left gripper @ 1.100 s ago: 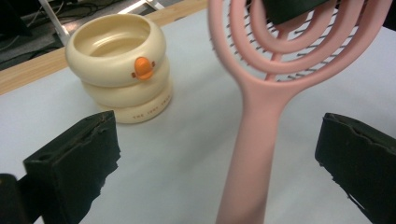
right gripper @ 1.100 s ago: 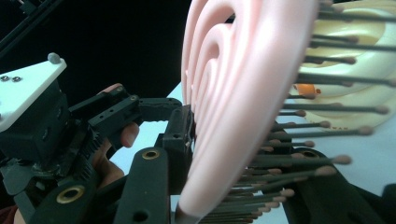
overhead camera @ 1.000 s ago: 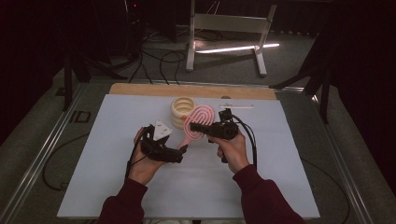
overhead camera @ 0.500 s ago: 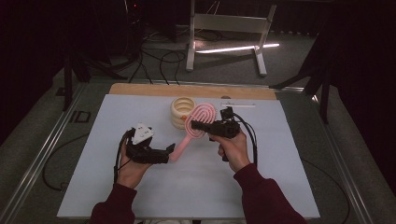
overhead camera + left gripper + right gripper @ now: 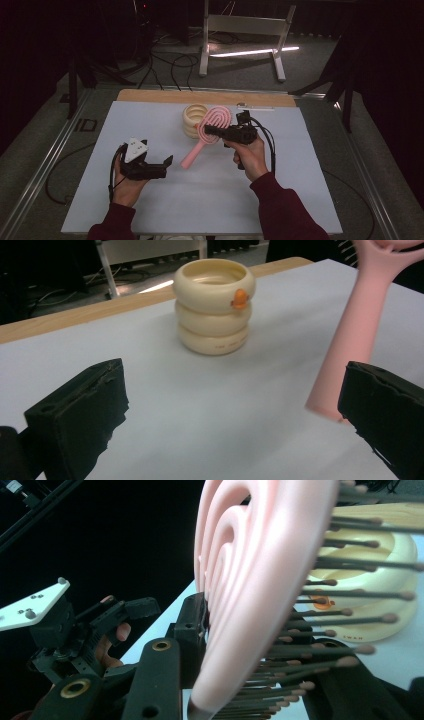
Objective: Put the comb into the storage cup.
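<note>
On the left side of the white table, the person's left hand holds the left gripper low over the surface, its jaws spread wide with nothing between them. From that gripper's own camera the two black jaws stand well apart, bare table between them, and the tip of the brush handle hangs just beside the right-hand jaw without touching it. Moving right, the pink hairbrush slants in the air, handle end pointing down toward the table, head up. Just behind the head stands a cream stack of rings with a small orange dot on its side. Further right, the right gripper is clamped on the brush head, one jaw against its ridged back, the other among the bristles.
</note>
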{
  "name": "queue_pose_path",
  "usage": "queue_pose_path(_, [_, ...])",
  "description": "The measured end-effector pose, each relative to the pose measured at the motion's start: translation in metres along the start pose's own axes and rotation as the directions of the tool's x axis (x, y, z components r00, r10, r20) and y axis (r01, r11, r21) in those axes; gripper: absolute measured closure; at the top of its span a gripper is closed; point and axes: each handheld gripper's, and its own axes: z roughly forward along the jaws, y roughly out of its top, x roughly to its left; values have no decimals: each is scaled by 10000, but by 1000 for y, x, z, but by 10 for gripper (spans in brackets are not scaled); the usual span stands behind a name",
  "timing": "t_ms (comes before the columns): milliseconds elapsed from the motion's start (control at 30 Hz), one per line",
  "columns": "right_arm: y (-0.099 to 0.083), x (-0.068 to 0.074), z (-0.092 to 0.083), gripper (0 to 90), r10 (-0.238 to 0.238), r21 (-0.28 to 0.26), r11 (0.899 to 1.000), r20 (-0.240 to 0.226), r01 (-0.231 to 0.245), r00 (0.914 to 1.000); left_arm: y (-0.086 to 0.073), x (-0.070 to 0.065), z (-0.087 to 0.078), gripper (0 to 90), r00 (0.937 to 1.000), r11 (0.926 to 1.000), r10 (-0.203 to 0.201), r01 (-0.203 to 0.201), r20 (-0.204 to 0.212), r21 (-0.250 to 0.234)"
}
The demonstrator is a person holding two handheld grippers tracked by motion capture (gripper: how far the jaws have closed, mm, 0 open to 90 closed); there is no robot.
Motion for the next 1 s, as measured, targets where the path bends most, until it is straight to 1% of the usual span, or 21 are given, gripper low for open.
queue_pose_path(100, [2,1,0,638,-21,-6,10000,18,21,10000,-6,5,-4,3,9999,9999,-77,76,-86,-96])
queue_pose_path(233, [3,1,0,638,-33,-44,10000,49,33,10000,-12,8,-7,3,9999,9999,-45,43,-158,-132])
queue_pose_path(367, [3,0,1,638,1,-37,10000,106,-1,9999,-24,14,-16,3,9999,9991,-76,71,-136,-427])
queue_pose_path(400, [3,0,1,638,1,-37,10000,106,-1,9999,-24,14,-16,3,9999,9991,-76,71,-136,-427])
queue_pose_path(433, [3,0,0,638,-1,-46,10000,110,2,9999,-29,16,-19,3,9998,9989,-87,78,-186,-464])
queue_pose_path(467, [3,0,0,638,-2,-68,10000,104,3,9999,-33,18,-21,3,9995,9992,-102,90,-309,-398])
queue_pose_path(500, [3,0,0,638,-2,-68,10000,104,3,9999,-33,18,-21,3,9995,9992,-102,90,-309,-398])
queue_pose_path(633, [6,1,0,638,-84,-49,10000,136,85,9999,-45,24,-26,4,9981,9985,-339,316,-509,-457])
queue_pose_path(700, [7,2,-1,638,-116,-54,9999,164,117,9998,-50,25,-28,4,9977,9986,-348,325,-585,-405])
queue_pose_path(733, [8,2,-1,638,-135,-67,9999,178,136,9998,-53,27,-30,4,9972,9990,-286,262,-696,-352])
queue_pose_path(1000, [14,5,-1,638,-293,13,9996,310,293,9991,-61,33,-41,4,9957,9984,-310,266,-876,-508])
